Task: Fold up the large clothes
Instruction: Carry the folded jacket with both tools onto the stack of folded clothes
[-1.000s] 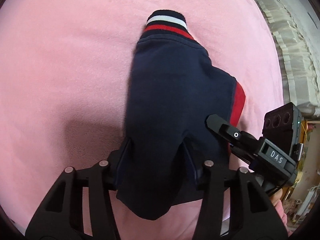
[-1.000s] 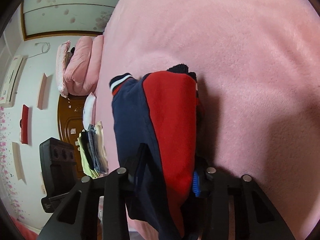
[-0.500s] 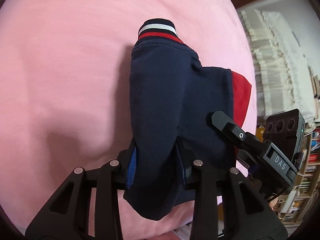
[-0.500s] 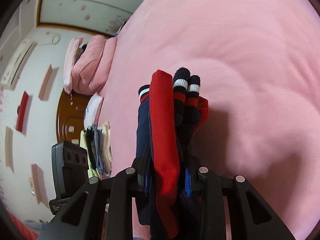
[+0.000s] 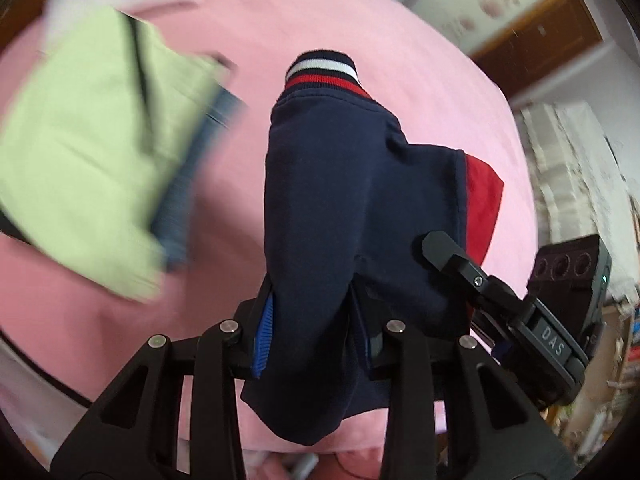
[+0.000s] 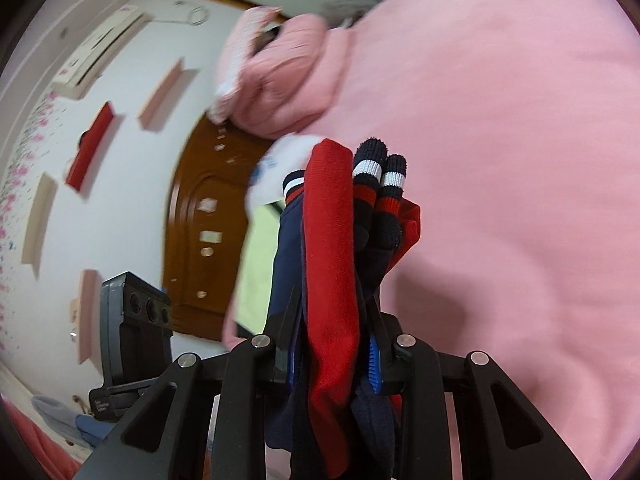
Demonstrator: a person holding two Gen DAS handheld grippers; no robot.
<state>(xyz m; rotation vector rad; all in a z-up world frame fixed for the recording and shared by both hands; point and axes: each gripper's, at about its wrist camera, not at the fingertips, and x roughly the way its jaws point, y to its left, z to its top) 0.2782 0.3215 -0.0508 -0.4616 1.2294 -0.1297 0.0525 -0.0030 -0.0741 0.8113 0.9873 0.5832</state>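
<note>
A folded navy and red garment (image 5: 340, 208) with striped ribbed cuffs hangs in the air above the pink bedspread (image 5: 360, 32). My left gripper (image 5: 314, 328) is shut on its navy edge. In the right wrist view the same garment (image 6: 332, 264) shows as a thick red and navy bundle, cuffs (image 6: 380, 176) pointing away, and my right gripper (image 6: 334, 340) is shut on it. The other gripper's black body (image 5: 560, 320) shows at the right of the left wrist view.
A stack of folded clothes, light green on top (image 5: 88, 152) with blue denim under it, lies on the bed at the left. A rolled pink quilt (image 6: 288, 76) lies by the wooden headboard (image 6: 204, 232). White frilled bedding (image 5: 568, 168) lies past the bed's right edge.
Both grippers have lifted the folded garment off the bedspread and carried it sideways toward the head of the bed. The stack of folded clothes has come into the left wrist view.
</note>
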